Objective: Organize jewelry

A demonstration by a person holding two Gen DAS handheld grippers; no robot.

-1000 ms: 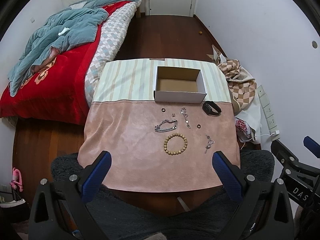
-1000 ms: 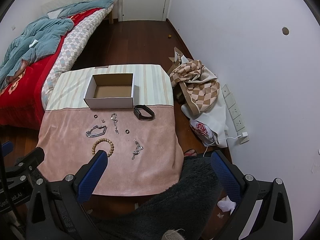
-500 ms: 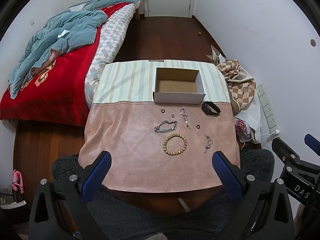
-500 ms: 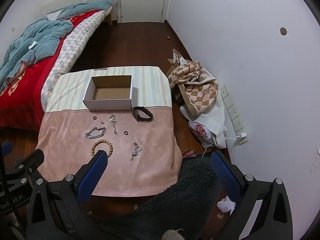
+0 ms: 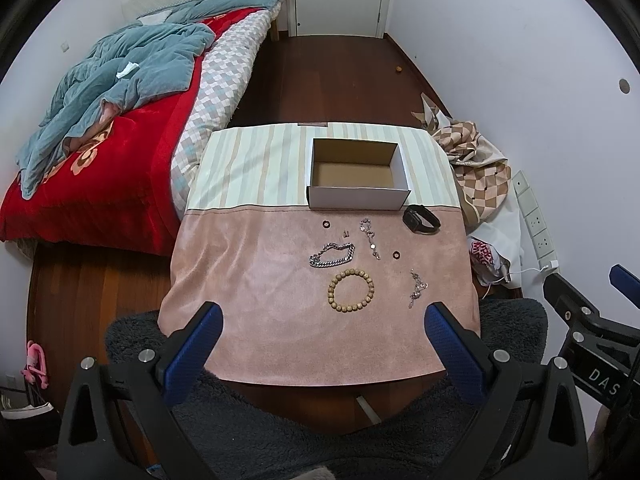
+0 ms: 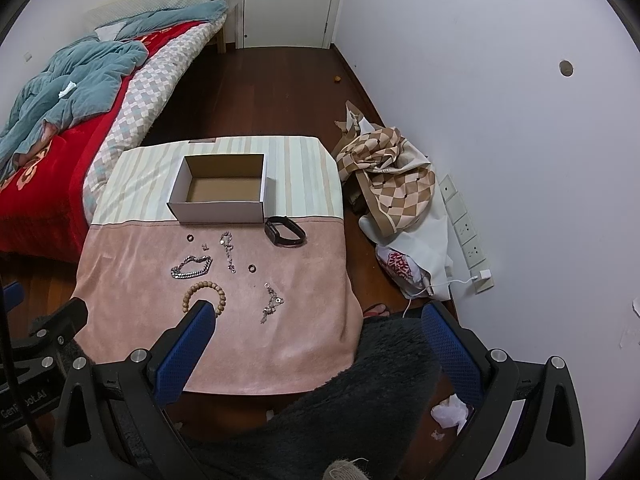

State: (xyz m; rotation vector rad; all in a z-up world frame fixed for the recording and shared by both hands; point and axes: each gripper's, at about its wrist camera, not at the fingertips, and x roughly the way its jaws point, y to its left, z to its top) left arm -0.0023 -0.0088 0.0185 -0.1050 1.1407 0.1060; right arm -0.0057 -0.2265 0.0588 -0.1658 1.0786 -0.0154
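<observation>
An open, empty white cardboard box [image 5: 357, 176] [image 6: 219, 184] stands at the back of the table. In front of it on the pink cloth lie a wooden bead bracelet [image 5: 351, 290] [image 6: 192, 291], a silver chain bracelet [image 5: 332, 255] [image 6: 191, 266], two thin silver chains [image 5: 370, 232] [image 5: 417, 288], two small dark rings [image 5: 326, 223] [image 5: 396, 255], a tiny pair of studs [image 5: 346, 234] and a black wristband [image 5: 420, 219] [image 6: 285, 231]. My left gripper [image 5: 322, 322] and right gripper [image 6: 316, 326] are open and empty, held above the near table edge.
The table [image 5: 280, 336] has a striped far half. A bed [image 5: 100, 132] with red and blue covers lies to the left. A checked cloth pile [image 6: 392, 176] and bags lie on the floor to the right by wall sockets. A dark fuzzy rug [image 6: 360, 412] lies below.
Both grippers have drawn back and risen slightly; the table looks a little farther away. The jewelry has not moved.
</observation>
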